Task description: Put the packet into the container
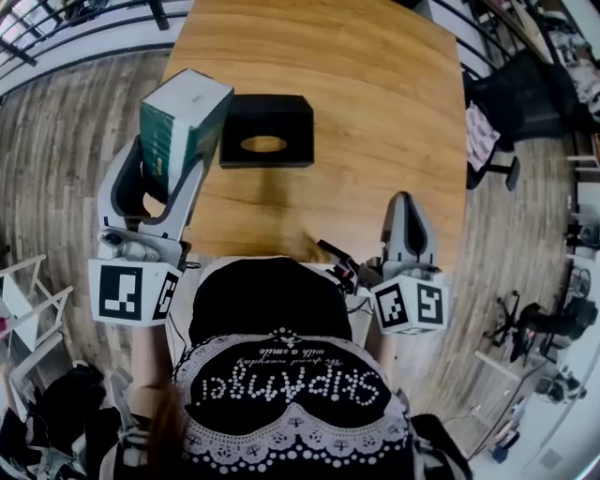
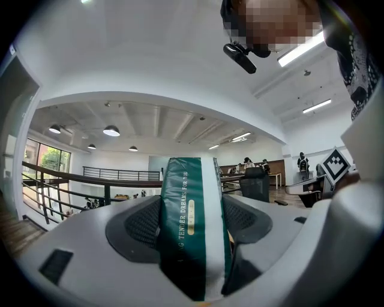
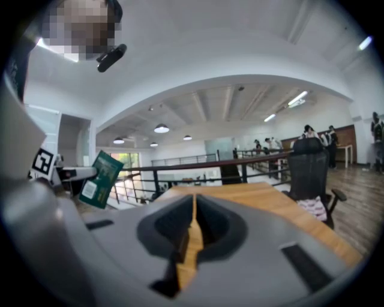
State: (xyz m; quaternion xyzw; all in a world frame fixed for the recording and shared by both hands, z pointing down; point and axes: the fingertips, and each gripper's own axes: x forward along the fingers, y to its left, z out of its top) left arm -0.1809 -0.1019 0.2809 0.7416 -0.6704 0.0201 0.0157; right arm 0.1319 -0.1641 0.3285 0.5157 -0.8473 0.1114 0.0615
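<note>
The packet (image 1: 183, 122) is green and white, with gold print on its spine. My left gripper (image 1: 173, 150) is shut on it and holds it up in the air, left of the container. In the left gripper view the packet (image 2: 193, 225) fills the gap between both pads. The container (image 1: 266, 131) is a flat black box with an oval hole in its top, lying on the wooden table (image 1: 375, 112). My right gripper (image 1: 405, 208) is shut with nothing in it, low over the table's near right part. From the right gripper view, the packet (image 3: 99, 178) shows far left.
A black office chair (image 1: 525, 103) stands by the table's right edge, also in the right gripper view as the chair (image 3: 311, 174). A railing (image 1: 84, 28) runs along the far left. The person's black top (image 1: 272, 375) fills the bottom of the head view.
</note>
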